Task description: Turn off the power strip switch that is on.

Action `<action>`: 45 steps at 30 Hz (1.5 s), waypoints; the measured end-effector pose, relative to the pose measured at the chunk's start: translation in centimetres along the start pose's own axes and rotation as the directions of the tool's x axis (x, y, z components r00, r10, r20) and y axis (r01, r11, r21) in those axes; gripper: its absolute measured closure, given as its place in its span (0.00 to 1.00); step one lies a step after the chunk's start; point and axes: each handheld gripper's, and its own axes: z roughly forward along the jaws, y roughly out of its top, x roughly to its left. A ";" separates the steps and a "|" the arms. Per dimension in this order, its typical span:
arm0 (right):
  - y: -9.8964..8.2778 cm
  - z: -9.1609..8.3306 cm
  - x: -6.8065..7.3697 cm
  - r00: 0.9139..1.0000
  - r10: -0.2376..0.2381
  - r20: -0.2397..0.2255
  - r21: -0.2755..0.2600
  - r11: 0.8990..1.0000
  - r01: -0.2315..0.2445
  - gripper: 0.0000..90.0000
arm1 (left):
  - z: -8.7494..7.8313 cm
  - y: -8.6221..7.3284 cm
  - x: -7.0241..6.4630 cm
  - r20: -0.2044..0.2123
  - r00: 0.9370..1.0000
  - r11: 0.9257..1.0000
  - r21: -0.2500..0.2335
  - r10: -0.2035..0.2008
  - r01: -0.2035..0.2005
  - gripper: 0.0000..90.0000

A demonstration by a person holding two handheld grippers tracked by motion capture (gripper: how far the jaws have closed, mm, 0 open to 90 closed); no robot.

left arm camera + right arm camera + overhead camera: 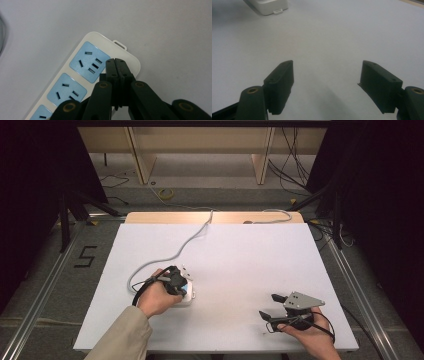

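Broadly, a white surface [225, 255] is seen from the high view, and on it, at about eight o'clock from its centre, a white power strip [75, 75] with pale blue socket faces is lying flat. Its grey cable [190, 240] is run off toward twelve o'clock and over the far edge. The strip is judged to be a rigid plastic body, light to moderate in weight, smooth and somewhat slippery on its rounded edges, and unlikely to be damaged by a firm grip. The long side walls are judged the best place to be gripped, across the narrow width; the small hanging tab [120, 45] at the end is too slight to be trusted. Some drag and stiffness from the cable should be expected if the strip is moved. The left gripper [116, 65] is held over the strip's tab end with its jaws closed together, nothing being held between them, the tips lying over the casing just beside the last socket. The right gripper [327, 85] is held at about five o'clock, well apart from the strip, its jaws spread wide and empty above the bare surface.
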 end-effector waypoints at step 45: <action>0.0 0.0 0.0 1.000 -0.003 0.003 0.002 1.000 0.003 0.31 | 0.0 -0.5 0.0 -0.043 0.999 1.000 0.009 -0.007 0.007 1.00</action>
